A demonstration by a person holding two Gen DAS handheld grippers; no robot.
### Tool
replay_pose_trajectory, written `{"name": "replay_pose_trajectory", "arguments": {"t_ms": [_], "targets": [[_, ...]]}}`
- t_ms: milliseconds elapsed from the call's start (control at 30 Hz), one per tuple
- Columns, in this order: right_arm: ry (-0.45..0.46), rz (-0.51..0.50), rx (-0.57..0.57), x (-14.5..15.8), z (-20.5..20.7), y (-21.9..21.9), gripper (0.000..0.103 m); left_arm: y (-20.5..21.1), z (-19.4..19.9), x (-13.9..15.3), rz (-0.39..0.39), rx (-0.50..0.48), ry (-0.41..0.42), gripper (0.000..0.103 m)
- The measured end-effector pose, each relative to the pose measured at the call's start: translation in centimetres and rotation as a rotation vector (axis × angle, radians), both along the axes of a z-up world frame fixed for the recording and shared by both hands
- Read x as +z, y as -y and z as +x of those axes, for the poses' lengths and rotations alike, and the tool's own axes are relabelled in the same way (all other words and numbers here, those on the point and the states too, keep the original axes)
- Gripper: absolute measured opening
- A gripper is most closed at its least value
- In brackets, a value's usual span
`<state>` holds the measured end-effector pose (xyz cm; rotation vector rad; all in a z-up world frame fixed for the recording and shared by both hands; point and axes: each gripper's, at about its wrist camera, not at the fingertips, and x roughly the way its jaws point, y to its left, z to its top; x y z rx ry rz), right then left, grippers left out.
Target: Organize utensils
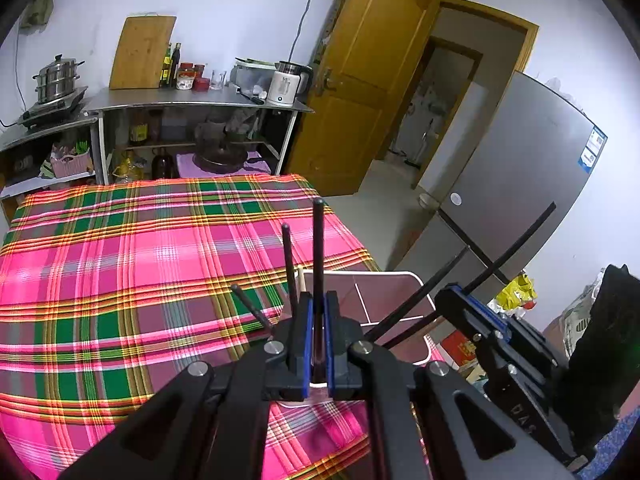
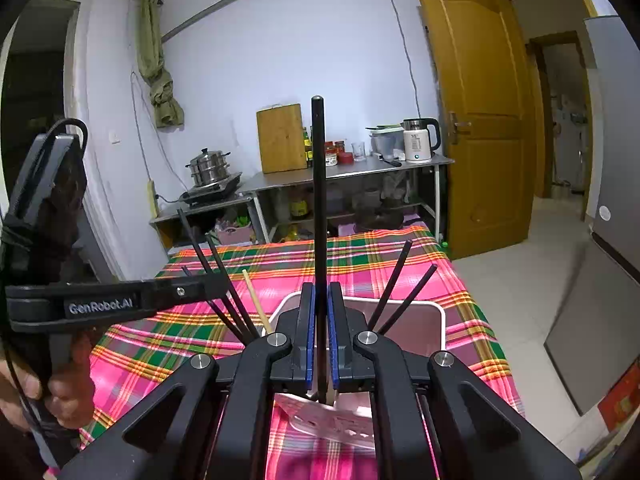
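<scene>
Over the plaid tablecloth (image 1: 120, 264) we've got both grippers working above the white utensil holder (image 2: 436, 312), which sits at the near edge of the cloth. Sticking up out of that holder: a fan of loose black chopsticks (image 2: 400, 284) on its right side, more of them on its left, and one pale wooden chopstick (image 2: 256, 300) among them. Those leaning sticks crowd the holder's opening on either side of our right gripper (image 2: 320, 292).

Beyond the holder, past the far edge of the cloth, a steel counter (image 1: 192, 98) carries a cutting board (image 1: 142, 52), a white kettle (image 1: 286, 84) and jars; a steamer pot (image 1: 58, 78) stands to the counter's left. A grey fridge (image 1: 520, 168) rises to the right of the holder.

Now the hands. Our left gripper (image 1: 319, 300) tilts downward over the holder, its blue pads (image 1: 308, 328) pressed together on a single black chopstick (image 1: 318, 248) that points up and away. Our right gripper is likewise clamped on its own black chopstick (image 2: 318, 200), held nearly upright, lower end down near the holder. From the right wrist view, we see the left gripper reaching in from the left toward the holder, a hand (image 2: 44, 396) wrapped round its handle.
</scene>
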<state>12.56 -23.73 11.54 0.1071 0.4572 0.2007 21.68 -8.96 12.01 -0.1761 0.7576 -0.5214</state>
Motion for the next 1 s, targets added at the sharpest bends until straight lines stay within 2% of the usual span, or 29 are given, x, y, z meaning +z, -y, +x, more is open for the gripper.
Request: {"name": "replay_pose_trajectory", "arguments": {"t_ms": [333,500,700,1000], "targets": [[-0.02,-0.019,-0.007,0.1,0.4,0.2,0.01,-0.2,-0.4,0.1,-0.006,-0.002,0.011,0.006],[-0.011,-0.031,-0.023,0.8,-0.1,0.2,0.013,-0.7,-1.5,1.1,-0.013,-0.006,0.046,0.016],[0.016,-0.033,-0.034,1.7,-1.7,0.4,0.017,-2.0,-3.2,2.4,-0.029,0.009,0.09,0.023],[0.028,-0.018,-0.033,2.2,-3.8,0.5,0.018,-4.0,-5.6,2.7,-0.031,0.038,0.113,0.028]]}}
